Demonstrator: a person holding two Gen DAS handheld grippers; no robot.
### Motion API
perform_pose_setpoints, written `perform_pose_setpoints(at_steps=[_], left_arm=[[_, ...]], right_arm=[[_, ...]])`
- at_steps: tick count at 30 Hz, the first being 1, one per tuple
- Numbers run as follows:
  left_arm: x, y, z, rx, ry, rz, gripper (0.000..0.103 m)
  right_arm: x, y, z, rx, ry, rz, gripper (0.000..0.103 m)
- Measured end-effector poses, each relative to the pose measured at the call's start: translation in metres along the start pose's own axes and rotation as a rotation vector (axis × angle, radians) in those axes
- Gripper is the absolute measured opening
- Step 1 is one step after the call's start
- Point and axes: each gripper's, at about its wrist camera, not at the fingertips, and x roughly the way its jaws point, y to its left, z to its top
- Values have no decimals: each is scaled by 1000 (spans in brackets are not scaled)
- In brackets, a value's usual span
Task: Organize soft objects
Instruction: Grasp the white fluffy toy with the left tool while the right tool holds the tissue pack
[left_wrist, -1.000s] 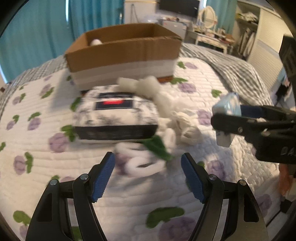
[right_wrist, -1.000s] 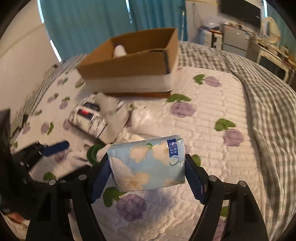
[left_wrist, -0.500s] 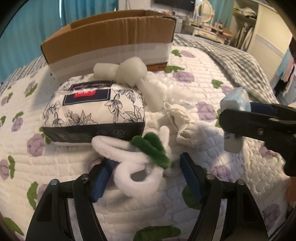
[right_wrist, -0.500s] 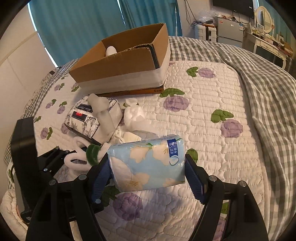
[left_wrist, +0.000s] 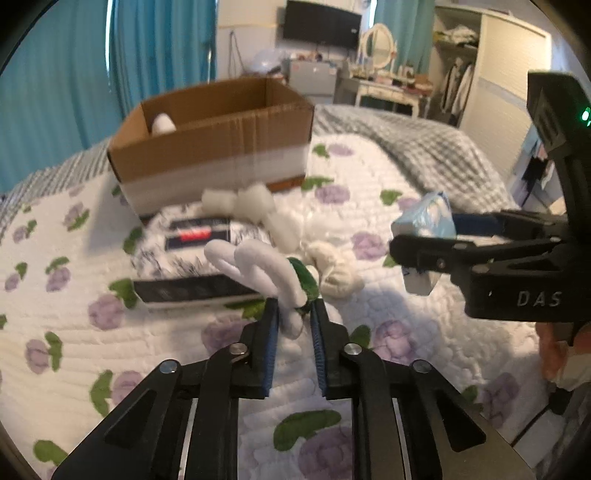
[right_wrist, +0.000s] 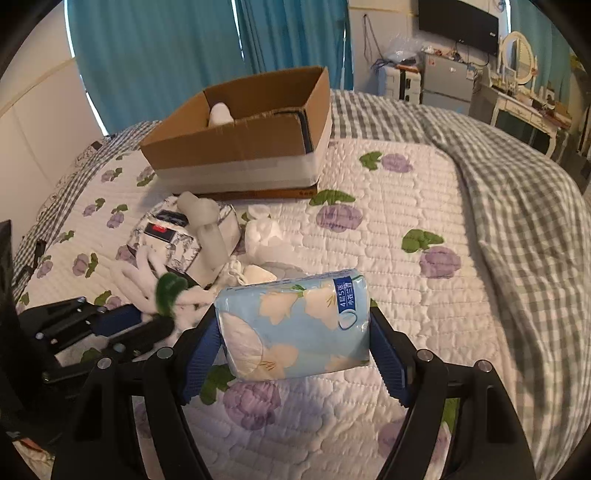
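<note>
Left tongs (left_wrist: 293, 320): low centre of the left wrist view, blue pads drawn close and clamped on the white plush toy (left_wrist: 266, 273), which is raised off the quilt.
White plush toy: fuzzy white loops like long ears with a dark green patch, rising up and to the left from the pads; in the right wrist view it shows at the left middle (right_wrist: 147, 284).
Right tongs (right_wrist: 295, 343): low centre of the right wrist view, clamped on the tissue pack (right_wrist: 295, 325), one blue pad on each short end; the pack is held above the quilt.
Tissue pack: soft rectangular plastic wrap, light blue with cream flowers and a blue label strip on the right end; in the left wrist view it sits at the right middle (left_wrist: 424, 221).
Quilt (right_wrist: 388, 229): stitched white bed cover printed with purple flowers and green leaves.
Floral pack (left_wrist: 192, 258): a pillowy white pack with dark floral print and a navy label, lying on the quilt beyond the left tongs.
White soft pieces (left_wrist: 255, 203): lumpy foam-like shapes on and beside the floral pack.
Cardboard box (right_wrist: 243, 147): upper centre, open-topped, brown with a white band round its base, a white rounded item inside.
Checked blanket (right_wrist: 517, 184): grey and white, to the right.
</note>
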Motion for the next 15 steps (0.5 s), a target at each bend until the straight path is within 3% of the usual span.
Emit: perform_pose_setpoints(at_steps=[8,15], left_arm=[[-49,7,24,16,-118,5,8],[-79,27,70,20,-224,27,8]], right_arm=[[-49,17,11,-18,-66,-23,76],[-88,40,55,-84,-165,-27,76]])
